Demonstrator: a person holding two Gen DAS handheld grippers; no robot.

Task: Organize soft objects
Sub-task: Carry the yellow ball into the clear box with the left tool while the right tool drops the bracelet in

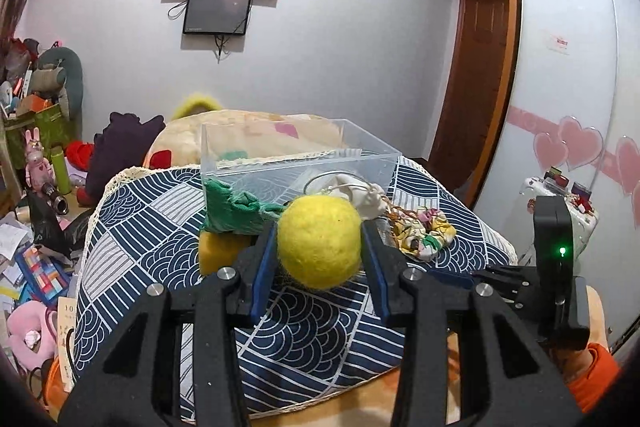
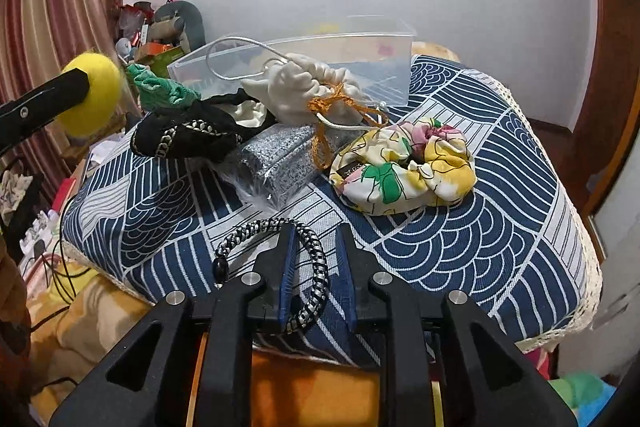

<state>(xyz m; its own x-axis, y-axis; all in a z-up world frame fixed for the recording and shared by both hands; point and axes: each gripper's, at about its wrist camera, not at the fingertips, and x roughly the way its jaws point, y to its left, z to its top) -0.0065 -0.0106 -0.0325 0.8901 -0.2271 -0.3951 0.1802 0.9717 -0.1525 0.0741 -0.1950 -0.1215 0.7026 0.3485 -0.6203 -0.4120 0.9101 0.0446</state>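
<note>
— What's the biggest thing in front of you?

— The blue wave-patterned cloth (image 2: pixel 460 227) covering the surface I work over. At its far end sits a clear plastic bin (image 2: pixel 372 47); I see nothing lying inside it.

— And the soft things?

— All on the cloth, in front of the bin. My right camera shows the spread best: a floral fabric pouch (image 2: pixel 404 171) to the right, a white drawstring bag (image 2: pixel 296 95) right against the bin's front wall, a black piece with a chain trim (image 2: pixel 188 137) to its left, a grey speckled roll in plastic wrap (image 2: pixel 276 163) between them. The left camera misses the black piece and the roll, but it alone shows a yellow sponge (image 1: pixel 218 253) under the green cloth (image 1: pixel 232 211).

— Your left gripper?

— My left gripper (image 1: pixel 320 243) is clamped on the yellow felt ball (image 1: pixel 320 241), held up off the cloth, short of the bin. From the right camera it shows only side-on.

— The right one?

— My right gripper (image 2: pixel 316 259) has its jaws parted, low at the near edge. A black-and-white braided cord loop (image 2: pixel 308 267) crosses in front of its left finger; nothing is pinched.
</note>
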